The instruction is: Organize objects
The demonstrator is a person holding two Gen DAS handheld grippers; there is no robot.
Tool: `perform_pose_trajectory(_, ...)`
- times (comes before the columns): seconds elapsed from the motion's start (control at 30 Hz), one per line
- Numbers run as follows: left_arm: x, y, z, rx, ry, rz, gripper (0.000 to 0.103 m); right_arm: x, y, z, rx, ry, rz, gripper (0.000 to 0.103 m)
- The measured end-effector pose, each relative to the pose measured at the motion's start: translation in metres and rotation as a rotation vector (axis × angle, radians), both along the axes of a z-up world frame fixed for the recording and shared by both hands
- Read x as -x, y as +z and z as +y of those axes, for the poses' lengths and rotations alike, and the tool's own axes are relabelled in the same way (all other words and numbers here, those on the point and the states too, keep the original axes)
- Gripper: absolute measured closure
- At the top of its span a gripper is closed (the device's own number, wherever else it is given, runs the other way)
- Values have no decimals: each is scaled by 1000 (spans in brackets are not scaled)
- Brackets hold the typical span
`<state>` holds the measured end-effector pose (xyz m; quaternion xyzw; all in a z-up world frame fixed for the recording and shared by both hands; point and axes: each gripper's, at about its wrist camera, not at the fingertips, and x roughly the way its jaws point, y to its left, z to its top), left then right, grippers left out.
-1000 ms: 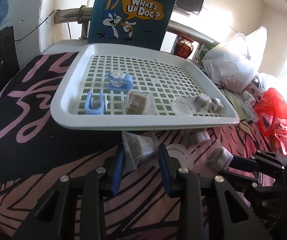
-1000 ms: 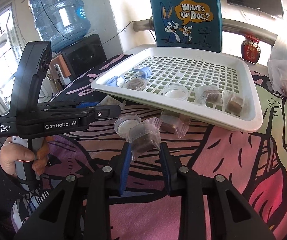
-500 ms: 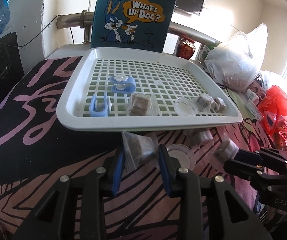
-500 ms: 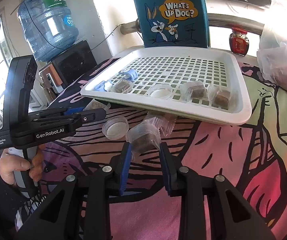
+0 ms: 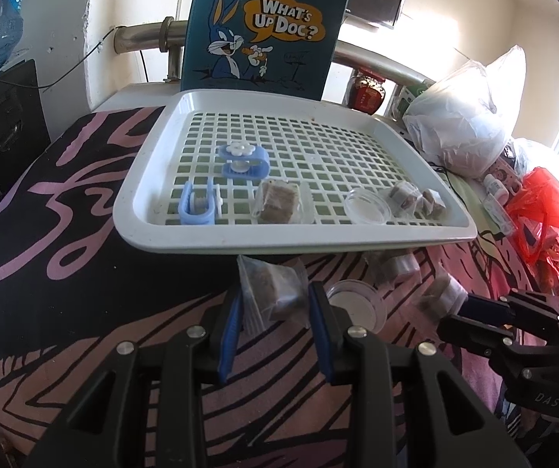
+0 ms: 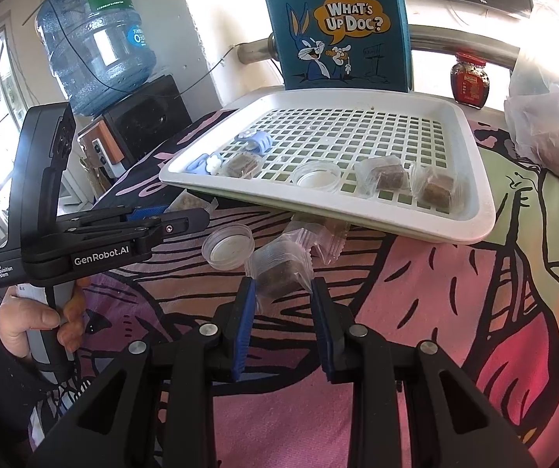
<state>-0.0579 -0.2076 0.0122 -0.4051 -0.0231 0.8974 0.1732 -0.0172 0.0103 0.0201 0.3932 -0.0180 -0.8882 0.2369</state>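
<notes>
Both grippers hold a bagged brown block above the pink-and-black cloth (image 5: 84, 292). The left gripper (image 5: 275, 304) clenches one clear packet (image 5: 271, 292), the right gripper (image 6: 283, 292) another packet (image 6: 279, 269), each pinched between blue pads. The white slotted tray (image 5: 154, 230) sits at twelve o'clock from both, carrying two blue clips (image 5: 197, 206), a round lid (image 5: 367, 206) and more packets. A second lid (image 6: 228, 245) lies on the cloth at ten o'clock from the right gripper.
</notes>
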Motion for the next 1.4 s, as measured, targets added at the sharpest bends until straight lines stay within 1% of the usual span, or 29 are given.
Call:
perform_pose_trajectory(0.23, -1, 2, 3, 27, 5, 17, 71, 0, 0, 0, 0, -2, -3, 75)
perform_pose_trajectory(0.57, 0, 1, 2, 15, -2, 4, 71, 1, -2, 1, 3, 1, -11, 74)
perform_pose_trajectory(1.4, 2, -1, 0, -11, -3, -12, 71, 1, -1, -1, 3, 3, -11, 74)
